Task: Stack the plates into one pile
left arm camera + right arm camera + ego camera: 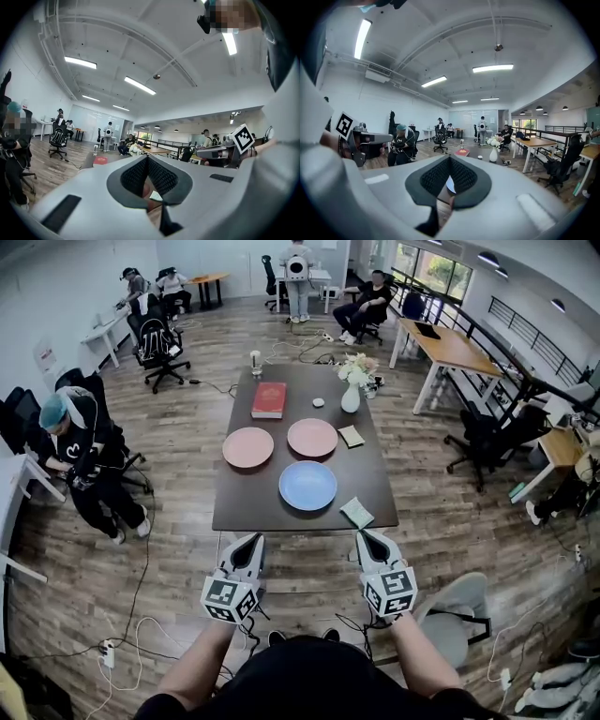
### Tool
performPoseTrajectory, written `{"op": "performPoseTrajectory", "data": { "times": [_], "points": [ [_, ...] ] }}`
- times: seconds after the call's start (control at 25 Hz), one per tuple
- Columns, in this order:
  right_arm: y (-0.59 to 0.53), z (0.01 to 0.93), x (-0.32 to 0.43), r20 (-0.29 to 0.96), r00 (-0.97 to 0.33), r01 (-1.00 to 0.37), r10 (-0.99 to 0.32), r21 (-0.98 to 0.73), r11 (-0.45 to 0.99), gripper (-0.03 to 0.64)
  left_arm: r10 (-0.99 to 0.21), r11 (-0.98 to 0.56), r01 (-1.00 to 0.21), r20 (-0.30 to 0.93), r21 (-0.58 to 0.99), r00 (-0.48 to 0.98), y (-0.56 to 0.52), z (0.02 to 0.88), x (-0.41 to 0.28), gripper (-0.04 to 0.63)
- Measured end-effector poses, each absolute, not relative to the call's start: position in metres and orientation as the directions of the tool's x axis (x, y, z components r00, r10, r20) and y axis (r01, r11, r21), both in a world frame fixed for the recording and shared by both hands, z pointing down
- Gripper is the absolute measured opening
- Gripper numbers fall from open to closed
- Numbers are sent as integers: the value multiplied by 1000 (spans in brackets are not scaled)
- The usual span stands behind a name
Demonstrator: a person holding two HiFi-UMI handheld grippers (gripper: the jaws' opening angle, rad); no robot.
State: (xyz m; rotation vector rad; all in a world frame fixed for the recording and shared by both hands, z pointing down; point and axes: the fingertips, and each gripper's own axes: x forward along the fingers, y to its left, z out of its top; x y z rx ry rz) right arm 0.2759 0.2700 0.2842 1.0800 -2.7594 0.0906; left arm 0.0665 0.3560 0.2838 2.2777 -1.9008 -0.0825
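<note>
left gripper (250,542): jaws fully together and empty. It sits low centre in the head view, short of the tabletop (234,512), which looks like a ready pose.
right gripper (367,538): same, jaws closed on nothing, level with the left one.
blue plate (307,486): frame centre, the plate nearest the grippers.
left pink plate (248,447): just above and left of the blue one.
right pink plate (312,437): just above the blue one.
layout: no plates overlap, so every rim is free to grab.
clutter: red book (269,399) and flower vase (351,395) stand further up, clear of the plates.
status: stacking not started.
</note>
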Motion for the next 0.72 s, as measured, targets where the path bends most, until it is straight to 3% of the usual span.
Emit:
{"op": "performPoseTrajectory", "data": {
  "times": [0.72],
  "points": [
    [278,292,312,220,-521,-831,-824,91,550,6,-939,-314,-931,83,188,334,347,300,63,-5]
  ]
}}
